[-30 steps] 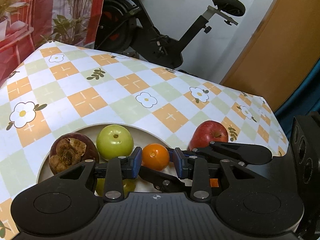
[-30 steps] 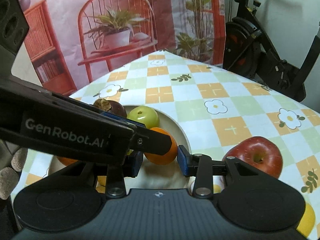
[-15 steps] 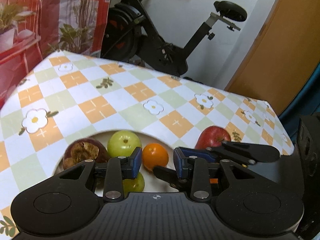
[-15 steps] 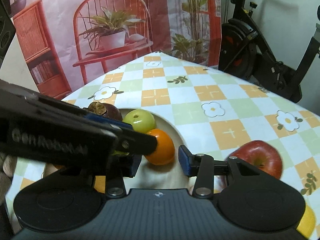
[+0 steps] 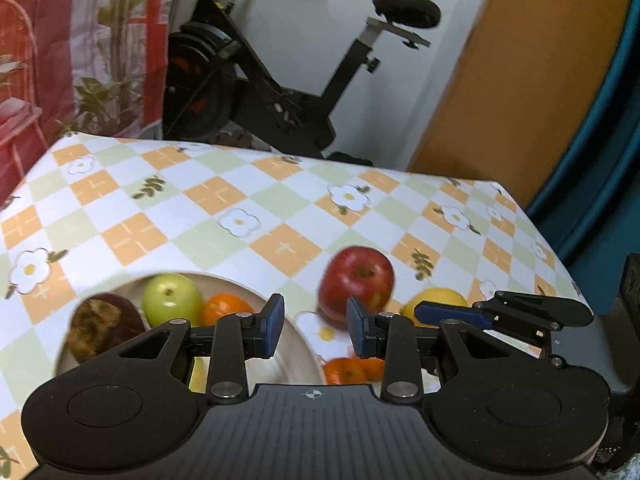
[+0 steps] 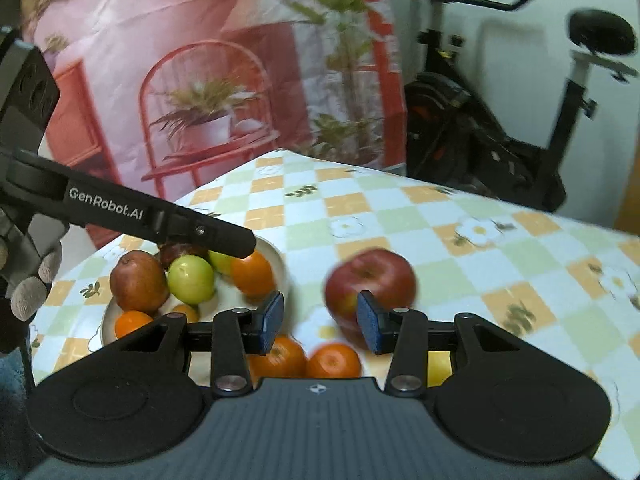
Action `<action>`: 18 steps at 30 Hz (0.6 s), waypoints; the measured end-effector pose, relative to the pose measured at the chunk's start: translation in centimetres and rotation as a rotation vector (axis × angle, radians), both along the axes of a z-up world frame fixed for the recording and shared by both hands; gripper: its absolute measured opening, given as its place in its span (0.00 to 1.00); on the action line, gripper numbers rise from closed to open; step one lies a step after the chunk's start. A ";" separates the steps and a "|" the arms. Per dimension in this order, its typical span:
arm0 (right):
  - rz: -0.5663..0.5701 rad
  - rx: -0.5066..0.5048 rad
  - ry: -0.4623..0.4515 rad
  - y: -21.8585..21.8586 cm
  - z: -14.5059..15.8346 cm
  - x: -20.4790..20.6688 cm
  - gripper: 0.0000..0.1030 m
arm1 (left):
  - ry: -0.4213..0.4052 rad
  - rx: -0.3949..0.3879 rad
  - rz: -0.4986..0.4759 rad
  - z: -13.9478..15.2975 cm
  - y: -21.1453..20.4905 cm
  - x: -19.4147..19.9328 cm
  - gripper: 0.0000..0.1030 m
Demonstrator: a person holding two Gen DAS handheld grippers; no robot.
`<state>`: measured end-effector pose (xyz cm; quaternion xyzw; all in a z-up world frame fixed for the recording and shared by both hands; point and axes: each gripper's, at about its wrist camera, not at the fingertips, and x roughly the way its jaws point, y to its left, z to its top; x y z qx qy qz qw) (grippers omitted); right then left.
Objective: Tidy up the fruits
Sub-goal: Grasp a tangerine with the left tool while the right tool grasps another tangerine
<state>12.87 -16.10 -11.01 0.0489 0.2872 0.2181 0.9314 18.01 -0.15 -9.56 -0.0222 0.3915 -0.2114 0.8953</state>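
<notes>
A white plate (image 5: 294, 354) at the left holds a green apple (image 5: 172, 300), an orange (image 5: 224, 308) and a dark dried-looking fruit (image 5: 102, 320). My left gripper (image 5: 316, 330) hovers open over the plate's right rim with nothing between its pads. A red apple (image 5: 356, 280) stands on the cloth just beyond it. In the right wrist view, my right gripper (image 6: 320, 326) is open and empty, and the red apple (image 6: 372, 280) lies just past its right pad. Two tangerines (image 6: 334, 360) lie under its fingers. The plate (image 6: 280, 268) is to its left.
A yellow fruit (image 5: 436, 300) lies right of the red apple, behind the right gripper's finger. A brown pear (image 6: 138, 280) and more fruit fill the plate. The checked tablecloth (image 5: 280, 200) ends near an exercise bike (image 5: 260, 92). A gloved hand (image 6: 28, 292) holds the left gripper.
Both grippers drew back from the plate and swung right toward the red apple. The orange that showed between the left pads stays on the plate. Two tangerines came into view.
</notes>
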 end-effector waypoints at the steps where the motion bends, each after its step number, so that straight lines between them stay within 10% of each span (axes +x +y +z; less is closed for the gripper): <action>1: -0.001 0.003 0.006 -0.3 -0.2 -0.3 0.42 | 0.004 0.004 -0.007 -0.2 -0.1 -0.1 0.35; 18: 0.067 -0.106 0.050 0.8 -2.8 0.7 0.39 | 0.037 0.041 -0.046 -1.9 -0.3 -0.9 0.33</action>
